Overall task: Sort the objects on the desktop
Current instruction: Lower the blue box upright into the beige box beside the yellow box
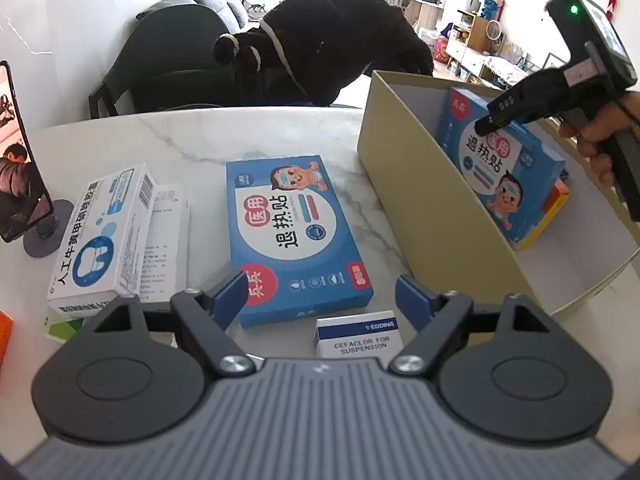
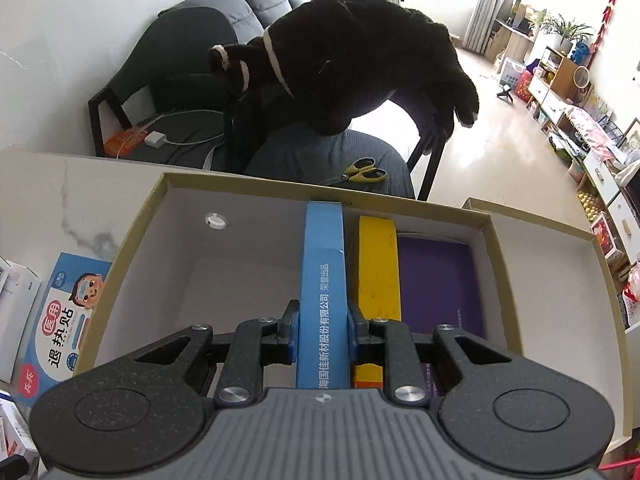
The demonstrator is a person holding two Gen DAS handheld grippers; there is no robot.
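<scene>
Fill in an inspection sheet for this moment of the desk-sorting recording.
Surface: white marble table.
Job's things: blue box held on edge inside the cardboard tray, beside a yellow box and purple box; second blue box flat on the table, white box, small cefaclor box.
Clutter: phone on stand.
Grippers: left gripper open, empty; right gripper shut on blue box.
Cables: white charger cable on chair.
Surroundings: black plush toy, scissors, sofa.

The blue box point(image 1: 296, 236) lying flat on the desk point(image 1: 200, 140) reads "医用 退热贴", as does the blue box in the carton point(image 1: 500, 172). The small white box point(image 1: 358, 334) reads "EDDING" and "CEFACLOR FOR SUSPENSION".
</scene>
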